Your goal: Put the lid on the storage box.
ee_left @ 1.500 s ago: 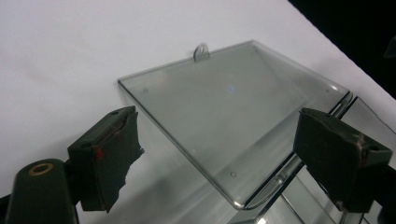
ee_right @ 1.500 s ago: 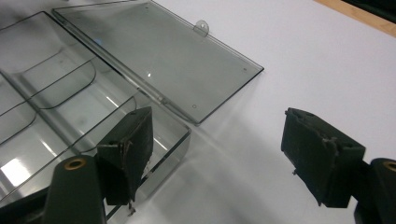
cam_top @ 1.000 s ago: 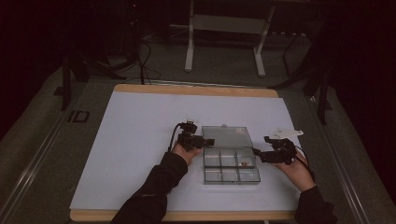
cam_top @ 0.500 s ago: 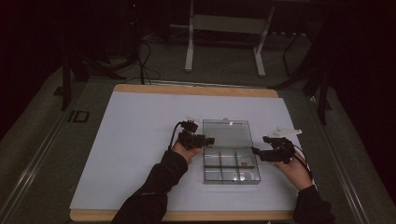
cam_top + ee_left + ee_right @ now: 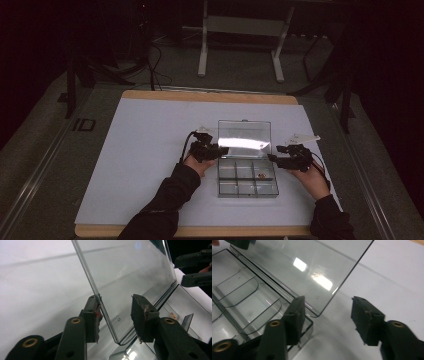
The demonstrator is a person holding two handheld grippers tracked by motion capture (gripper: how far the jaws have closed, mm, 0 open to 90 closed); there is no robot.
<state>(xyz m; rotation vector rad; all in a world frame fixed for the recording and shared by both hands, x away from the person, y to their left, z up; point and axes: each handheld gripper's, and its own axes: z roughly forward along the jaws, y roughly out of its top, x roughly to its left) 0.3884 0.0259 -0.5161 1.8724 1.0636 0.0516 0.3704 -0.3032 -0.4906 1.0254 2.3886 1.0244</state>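
**Clear compartment box: lid raised, both grippers at its side edges**

The clear plastic box (image 5: 247,175) lies open on the counter (image 5: 145,150) between my two grippers, its hinged lid (image 5: 244,138) standing up and tilted back beyond the tray. One small reddish item (image 5: 261,175) sits in a compartment nearer my right gripper; I cannot tell what it is.

Left gripper (image 5: 116,315): the lid's side edge runs up between my jaws. The pad on the outer side looks to be at the edge or just touching it; the other pad stands clear of the pane. The jaws have just been closing, with the lid between them, not clamped. So: apart.

Right gripper (image 5: 327,315): jaws apart, also just closing. The lid's rounded corner lies ahead of the gap, closer to the jaw over the tray; the tray wall sits just under that jaw. Nothing is gripped.

Handling judgement: thin, stiff, light, and slick; hard plastic of this kind may crack at the hinge if twisted. The box could skid on the counter if pushed from one side alone. Best hold: pinch the lid's side edges near the free corners, both sides evenly, light pressure.
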